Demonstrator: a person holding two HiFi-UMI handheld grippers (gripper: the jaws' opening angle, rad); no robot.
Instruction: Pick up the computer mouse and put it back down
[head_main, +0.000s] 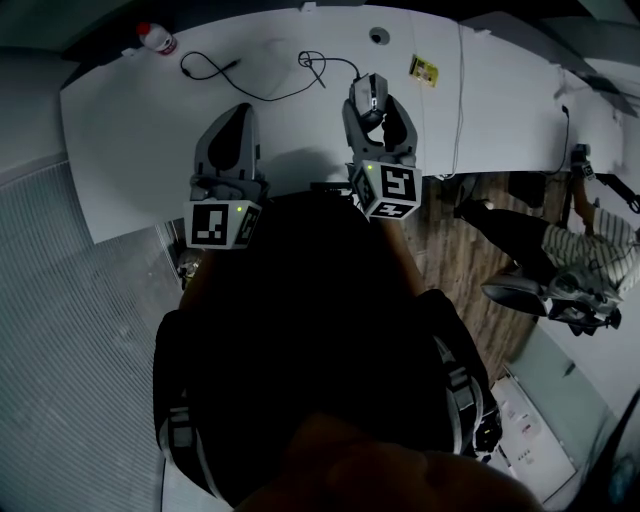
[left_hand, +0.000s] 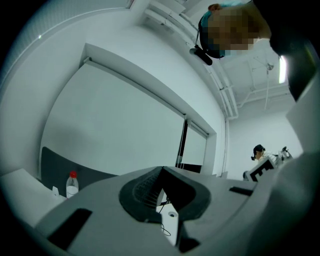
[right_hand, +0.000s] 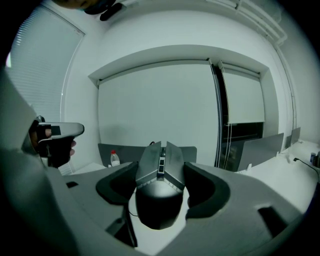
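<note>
On the white table (head_main: 130, 130), toward its far edge, a clear bottle with a red cap (head_main: 156, 38) stood at the left corner. A loose black cable (head_main: 208, 68) lay to its right. Farther right the mouse's own cord (head_main: 318, 64) curled on the surface, with a round grommet hole (head_main: 378, 35) and a small yellow tag (head_main: 423, 68) beyond it. A thin white cable (head_main: 460, 100) ran across the top from far edge to near edge. None of these lay between the grippers and the mouse.

The right gripper (head_main: 372, 103) was clamped on the computer mouse (head_main: 369, 88), its two jaws pressing the mouse's sides near the middle of the table. In the right gripper view the mouse (right_hand: 159, 200) sat nose-forward between the dark pads (right_hand: 117, 187). Bare table showed below it, but I could not tell whether its underside touched.

The left gripper (head_main: 240, 112) hung to the left, well apart from the mouse. Its jaws were together at the tips with nothing between them (left_hand: 162, 172).

Beyond the table stood a low grey partition (right_hand: 127, 152) and pale walls with drawn window blinds (right_hand: 155, 105). Right of the table was wooden floor (head_main: 470, 250), where another person in striped clothing (head_main: 585, 250) was seen.
</note>
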